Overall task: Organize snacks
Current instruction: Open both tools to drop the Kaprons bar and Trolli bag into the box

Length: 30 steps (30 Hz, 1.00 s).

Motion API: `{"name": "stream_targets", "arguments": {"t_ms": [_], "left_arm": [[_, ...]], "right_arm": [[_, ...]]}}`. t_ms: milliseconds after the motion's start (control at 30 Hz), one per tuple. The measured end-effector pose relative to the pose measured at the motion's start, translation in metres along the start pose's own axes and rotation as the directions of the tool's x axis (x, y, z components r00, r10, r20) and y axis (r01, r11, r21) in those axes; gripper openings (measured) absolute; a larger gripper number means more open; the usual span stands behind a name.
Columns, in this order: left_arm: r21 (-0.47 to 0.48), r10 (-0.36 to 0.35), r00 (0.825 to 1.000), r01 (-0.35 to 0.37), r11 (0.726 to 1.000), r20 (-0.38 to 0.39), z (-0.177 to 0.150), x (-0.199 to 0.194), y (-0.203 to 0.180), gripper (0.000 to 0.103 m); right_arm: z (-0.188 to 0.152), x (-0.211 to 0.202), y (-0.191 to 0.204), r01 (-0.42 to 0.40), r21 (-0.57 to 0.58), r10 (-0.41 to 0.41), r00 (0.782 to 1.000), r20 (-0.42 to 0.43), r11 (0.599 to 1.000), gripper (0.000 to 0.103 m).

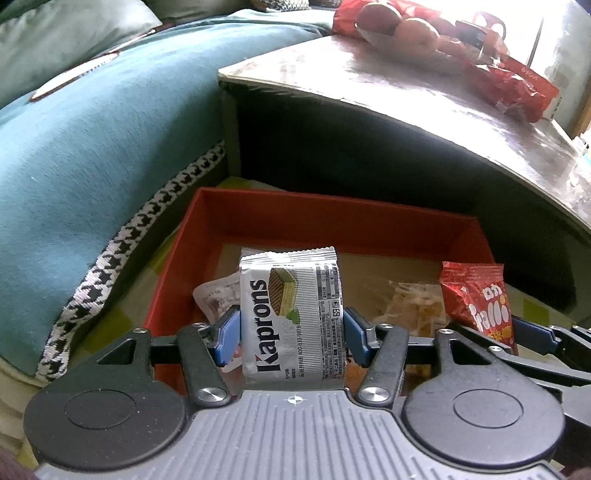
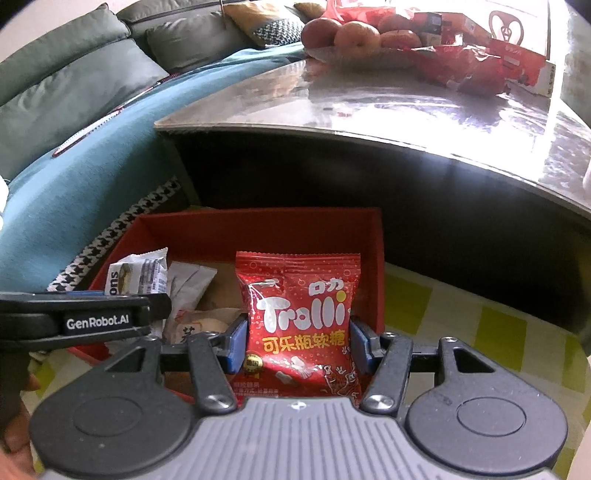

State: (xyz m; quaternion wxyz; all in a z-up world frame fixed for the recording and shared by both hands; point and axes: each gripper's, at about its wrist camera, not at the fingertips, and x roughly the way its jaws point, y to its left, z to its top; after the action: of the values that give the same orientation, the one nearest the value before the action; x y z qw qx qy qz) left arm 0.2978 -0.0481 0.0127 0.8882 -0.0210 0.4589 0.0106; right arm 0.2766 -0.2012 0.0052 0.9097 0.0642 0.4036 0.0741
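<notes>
My left gripper point(image 1: 291, 332) is shut on a silver Kaprons wafer pack point(image 1: 291, 314), its blue pads pressing both sides. The pack hangs upright over the red box point(image 1: 332, 218) on the floor. My right gripper point(image 2: 297, 341) is shut on a red Trolli gummy bag point(image 2: 299, 317), held upright above the same red box point(image 2: 258, 229). The Trolli bag point(image 1: 480, 302) shows at the right of the left wrist view, and the wafer pack point(image 2: 136, 277) at the left of the right wrist view. Several snack packets point(image 1: 413, 306) lie on the box's cardboard bottom.
A low table point(image 2: 369, 107) stands behind the box, bearing a bowl of apples point(image 2: 351, 33) and red bags point(image 2: 465, 66). A teal sofa cushion with houndstooth trim point(image 1: 92, 147) lies to the left. The floor mat point(image 2: 480, 332) is yellow-green checked.
</notes>
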Motion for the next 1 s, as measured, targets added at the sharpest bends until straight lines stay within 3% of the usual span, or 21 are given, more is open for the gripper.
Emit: {"name": "stream_targets", "arguments": {"t_ms": [433,1000], "left_arm": [[0.019,0.017,1.0,-0.017,1.0,-0.017,0.0,0.007,0.0,0.066],[0.016,0.012,1.0,-0.012,1.0,0.001,-0.002,-0.004,0.001,0.075]], "right_arm": [[0.0,0.014,0.003,0.013,-0.02,-0.013,1.0,-0.019,1.0,0.058],[0.0,-0.002,0.007,0.01,-0.01,-0.009,1.0,0.018,1.0,0.06]]}}
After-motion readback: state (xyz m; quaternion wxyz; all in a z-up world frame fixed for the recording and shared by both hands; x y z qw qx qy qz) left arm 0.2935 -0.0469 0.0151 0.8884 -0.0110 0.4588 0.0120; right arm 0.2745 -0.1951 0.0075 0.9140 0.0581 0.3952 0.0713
